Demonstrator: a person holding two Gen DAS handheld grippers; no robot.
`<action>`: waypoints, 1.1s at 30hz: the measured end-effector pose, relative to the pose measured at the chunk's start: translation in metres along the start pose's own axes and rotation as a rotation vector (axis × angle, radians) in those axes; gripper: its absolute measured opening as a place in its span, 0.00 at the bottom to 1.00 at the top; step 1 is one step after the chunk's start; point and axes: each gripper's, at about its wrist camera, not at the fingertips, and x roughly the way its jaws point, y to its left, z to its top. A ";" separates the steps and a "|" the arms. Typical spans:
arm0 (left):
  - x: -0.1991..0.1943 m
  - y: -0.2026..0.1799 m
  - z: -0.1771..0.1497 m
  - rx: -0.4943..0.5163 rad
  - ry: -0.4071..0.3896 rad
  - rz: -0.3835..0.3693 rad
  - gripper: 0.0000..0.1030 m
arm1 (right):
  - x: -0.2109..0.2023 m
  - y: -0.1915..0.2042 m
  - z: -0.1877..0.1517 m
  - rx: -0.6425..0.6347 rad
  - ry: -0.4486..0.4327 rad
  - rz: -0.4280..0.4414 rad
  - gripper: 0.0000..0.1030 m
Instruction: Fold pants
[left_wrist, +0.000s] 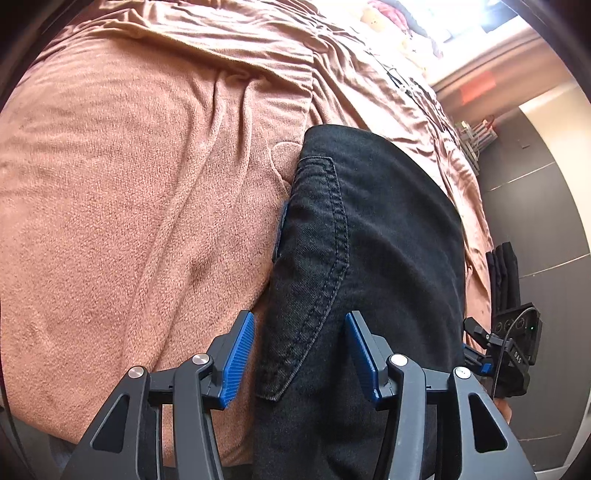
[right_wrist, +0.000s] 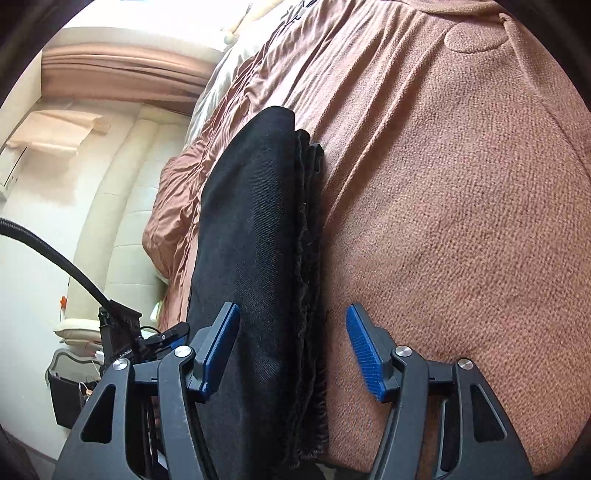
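Pants (left_wrist: 369, 240), black denim, folded into a stack on the bed (left_wrist: 129, 184). Left gripper (left_wrist: 299, 354): fingers released, pocket edge between them, pads apart from cloth. Right gripper (right_wrist: 291, 347): fingers released, straddling the layered edge. Step, by my judgement: fold laid down, grip let go. Next: withdraw both without dragging layers.
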 end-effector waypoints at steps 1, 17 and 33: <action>0.001 0.000 0.002 -0.002 -0.001 0.005 0.52 | -0.001 -0.001 0.004 0.002 -0.005 0.001 0.57; 0.022 -0.007 0.040 0.011 -0.003 0.035 0.52 | 0.018 0.012 0.040 -0.120 -0.036 -0.006 0.10; 0.023 -0.008 0.041 0.033 -0.007 0.057 0.30 | 0.035 0.031 0.060 -0.151 -0.025 -0.047 0.05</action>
